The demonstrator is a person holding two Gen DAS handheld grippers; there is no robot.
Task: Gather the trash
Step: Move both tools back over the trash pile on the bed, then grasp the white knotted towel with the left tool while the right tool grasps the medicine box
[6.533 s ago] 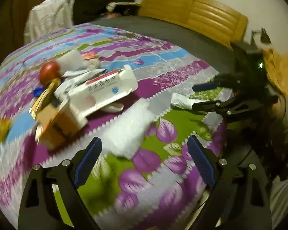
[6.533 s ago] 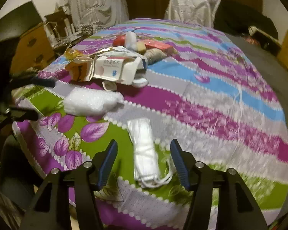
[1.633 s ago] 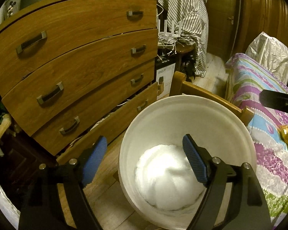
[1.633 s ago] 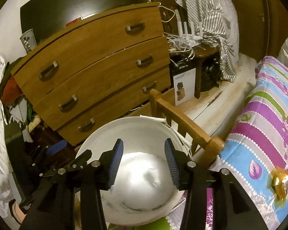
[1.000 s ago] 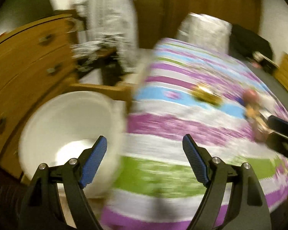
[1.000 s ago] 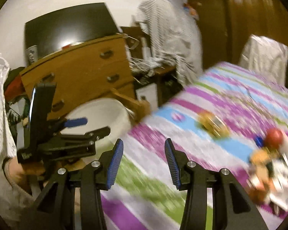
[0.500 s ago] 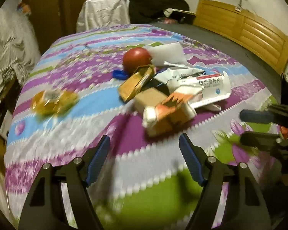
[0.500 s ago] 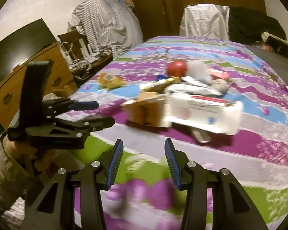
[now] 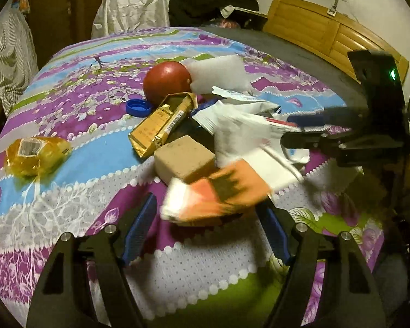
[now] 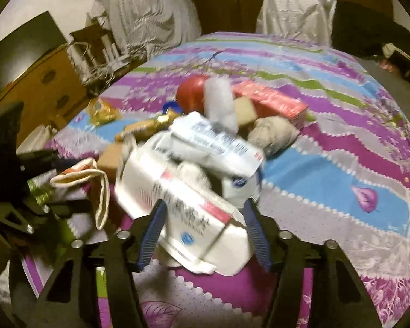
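Both grippers swung from bucket to bed, left gripper (image 9: 206,229) angled down, fingers wide around orange carton (image 9: 218,194), right gripper (image 10: 203,228) closing around white box (image 10: 194,213).

On the bed (image 9: 90,158): one red ball (image 9: 166,82); one blue bottle cap (image 9: 138,107); one gold foil packet (image 9: 162,123); one yellow crinkled wrapper (image 9: 35,153) at nine o'clock; one tan block (image 9: 184,161); one orange-and-white carton (image 9: 218,194); one large white box (image 10: 196,216); one pink box (image 10: 270,101); one white foam piece (image 9: 218,73) at twelve o'clock; two tongs, the left tongs (image 9: 207,232) and the right tongs (image 10: 203,227).
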